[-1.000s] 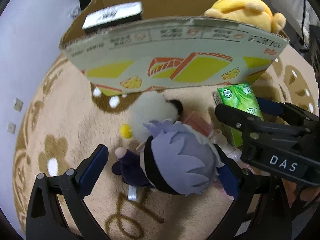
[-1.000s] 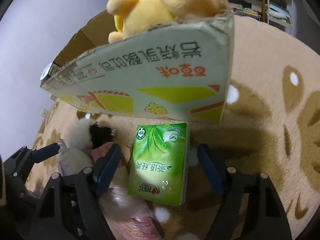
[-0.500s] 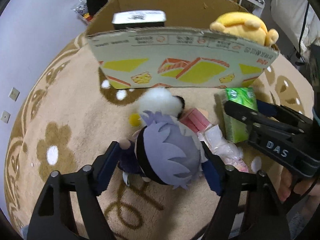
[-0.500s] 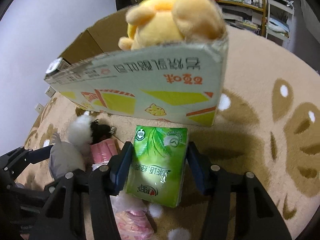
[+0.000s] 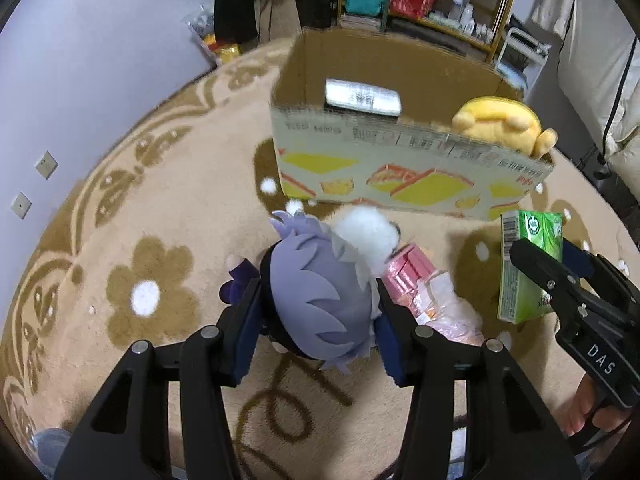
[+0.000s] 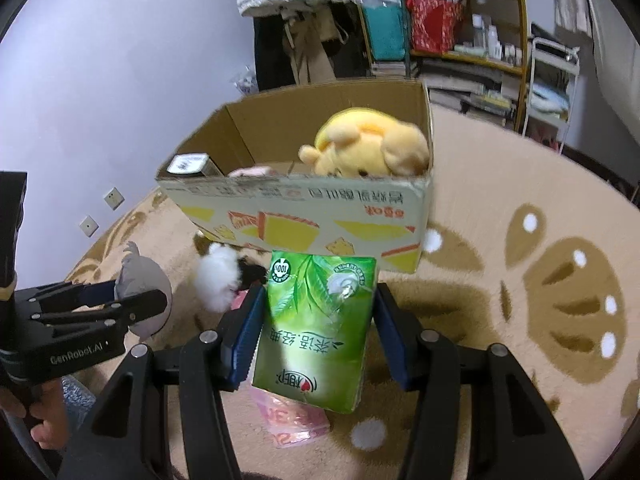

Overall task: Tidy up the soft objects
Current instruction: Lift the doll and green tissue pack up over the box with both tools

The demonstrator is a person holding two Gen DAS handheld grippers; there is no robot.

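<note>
A purple-haired plush doll (image 5: 320, 300) sits between the blue pads of the left gripper (image 5: 318, 336), whose jaws are closing against its head. A green tissue pack (image 6: 316, 328) is clamped in the right gripper (image 6: 316, 340), above the beige flower-patterned rug (image 5: 160, 240). A white fluffy toy (image 5: 366, 234) and pink packets (image 5: 416, 280) lie beside the doll. Behind stands the open cardboard box (image 6: 320, 216), holding a yellow bear plush (image 6: 368, 148).
</note>
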